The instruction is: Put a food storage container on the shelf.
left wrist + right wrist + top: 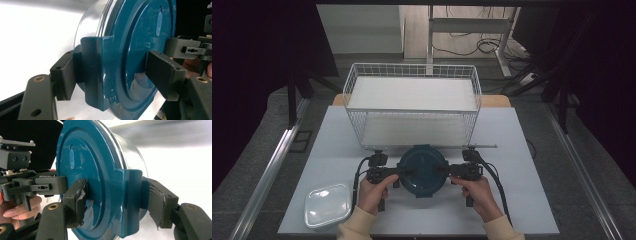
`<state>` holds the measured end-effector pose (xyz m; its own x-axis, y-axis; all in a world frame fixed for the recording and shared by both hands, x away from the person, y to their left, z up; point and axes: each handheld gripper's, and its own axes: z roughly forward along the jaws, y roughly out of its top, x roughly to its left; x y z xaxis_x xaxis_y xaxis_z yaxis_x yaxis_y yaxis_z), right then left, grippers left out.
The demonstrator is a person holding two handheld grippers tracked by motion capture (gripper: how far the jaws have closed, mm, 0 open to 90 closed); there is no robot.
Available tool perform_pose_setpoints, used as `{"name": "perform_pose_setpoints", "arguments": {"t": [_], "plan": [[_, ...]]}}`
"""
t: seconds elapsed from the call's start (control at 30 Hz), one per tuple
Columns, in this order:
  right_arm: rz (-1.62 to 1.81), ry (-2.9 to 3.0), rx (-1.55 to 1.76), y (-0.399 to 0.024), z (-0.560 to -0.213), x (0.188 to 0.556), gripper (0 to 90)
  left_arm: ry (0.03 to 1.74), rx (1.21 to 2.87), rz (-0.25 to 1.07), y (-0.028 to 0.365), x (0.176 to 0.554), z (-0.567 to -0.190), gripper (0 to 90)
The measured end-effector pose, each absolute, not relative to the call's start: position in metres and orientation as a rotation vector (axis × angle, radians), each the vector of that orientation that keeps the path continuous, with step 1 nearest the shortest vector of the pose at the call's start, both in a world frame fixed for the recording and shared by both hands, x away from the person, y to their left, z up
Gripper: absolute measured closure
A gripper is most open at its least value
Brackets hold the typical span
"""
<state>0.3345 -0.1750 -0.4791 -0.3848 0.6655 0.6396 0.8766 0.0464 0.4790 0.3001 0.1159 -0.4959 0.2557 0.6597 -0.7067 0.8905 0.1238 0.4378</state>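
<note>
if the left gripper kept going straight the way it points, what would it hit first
The round teal container itself: the left gripper points across the table at it, with its jaws already around the lid's side clasp. Past the container, the right gripper faces back from the opposite side.

A white table (522,150) stands on grey floor (257,165). Beyond the table, desk legs (430,35) and cables (472,47); dark curtains flank it

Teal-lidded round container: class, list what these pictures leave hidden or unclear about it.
- Contents: the teal lid covers them in the high view.
- Container's base: hidden by the lid's clip in the left gripper view.
- Lid's small marking: too blurred to read in the right gripper view.
</note>
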Motion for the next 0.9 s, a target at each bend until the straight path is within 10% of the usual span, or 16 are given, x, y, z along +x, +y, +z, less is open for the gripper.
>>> {"name": "perform_pose_setpoints", "arguments": {"t": [0.9], "plan": [[-1.459,-2.176,-1.469,-0.178,-0.391,0.320,37.6,1.347,1.642,-0.143,0.114,0.288,-0.400,28.8]]}}
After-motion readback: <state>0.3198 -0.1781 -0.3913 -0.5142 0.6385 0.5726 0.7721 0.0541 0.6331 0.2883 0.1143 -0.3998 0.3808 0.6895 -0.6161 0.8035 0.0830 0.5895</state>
